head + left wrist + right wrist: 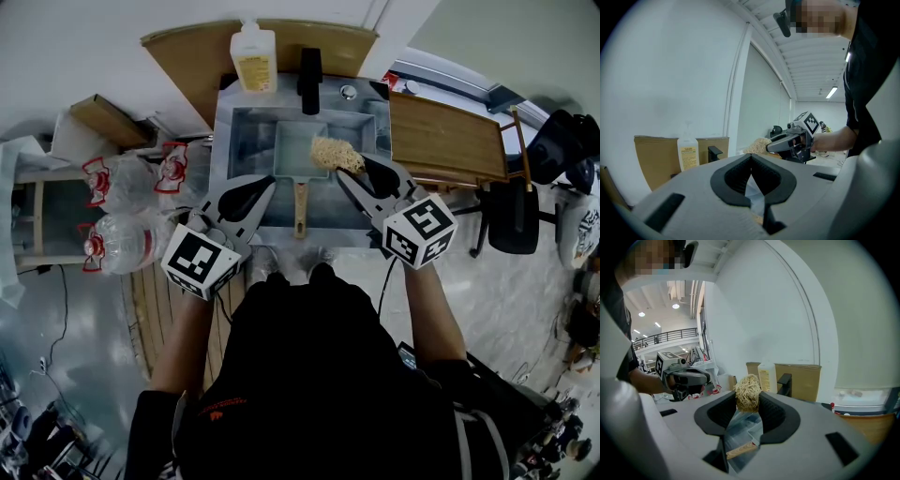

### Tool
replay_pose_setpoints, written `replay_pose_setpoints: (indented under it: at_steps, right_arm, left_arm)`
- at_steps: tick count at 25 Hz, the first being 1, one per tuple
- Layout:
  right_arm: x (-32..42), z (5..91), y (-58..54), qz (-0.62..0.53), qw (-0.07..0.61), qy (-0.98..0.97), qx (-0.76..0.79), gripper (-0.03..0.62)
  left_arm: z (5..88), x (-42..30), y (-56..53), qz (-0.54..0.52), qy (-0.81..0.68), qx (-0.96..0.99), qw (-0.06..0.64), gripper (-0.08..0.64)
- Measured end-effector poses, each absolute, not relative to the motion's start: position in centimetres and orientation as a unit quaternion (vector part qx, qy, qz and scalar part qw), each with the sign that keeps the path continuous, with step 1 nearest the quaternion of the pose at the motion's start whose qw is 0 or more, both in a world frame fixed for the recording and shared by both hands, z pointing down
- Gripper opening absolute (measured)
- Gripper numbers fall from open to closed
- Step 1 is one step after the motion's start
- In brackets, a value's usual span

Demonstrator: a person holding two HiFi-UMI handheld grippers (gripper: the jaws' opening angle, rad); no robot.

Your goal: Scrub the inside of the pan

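Down in the sink (225, 141), the pan (295, 150) sits flat, open side up, just in front of the faucet (309, 80). Its wooden handle (300, 208) points back at me, toward the sink's near edge. Long axis runs near-to-far, body at the faucet end.

My right gripper (361, 169) is pinching the tan fibre scrubber (336, 155), wad sticking out past the tips, over the pan's far right corner. Can't tell if it's touching the pan floor. My left gripper (267, 185) is pressed together, nothing in it, hovering just left of the handle.

My read: scrubbing hasn't really got going.
- Push the wad down onto the floor.
- Stroke along the long axis, then work the corners and walls.
- Wad is soft, so keep the pinch firm or it'll squirm out.
- Pan looks loose in the sink and will likely skate. Best to open the left gripper and clamp the handle to steady it.
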State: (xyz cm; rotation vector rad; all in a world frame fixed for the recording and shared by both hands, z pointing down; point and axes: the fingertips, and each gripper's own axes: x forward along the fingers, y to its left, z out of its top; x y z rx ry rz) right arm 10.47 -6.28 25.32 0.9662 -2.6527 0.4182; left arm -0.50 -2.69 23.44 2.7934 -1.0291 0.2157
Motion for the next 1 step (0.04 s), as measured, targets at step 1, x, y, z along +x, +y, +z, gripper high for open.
replay_pose_setpoints:
  at_steps: [1]
  right_arm:
    - [10.42, 25.36, -6.31, 0.145, 0.143, -0.920, 0.335, 0.152]
  left_arm:
    - [23.47, -0.52, -2.72, 0.072, -0.344, 0.933, 0.080, 0.018]
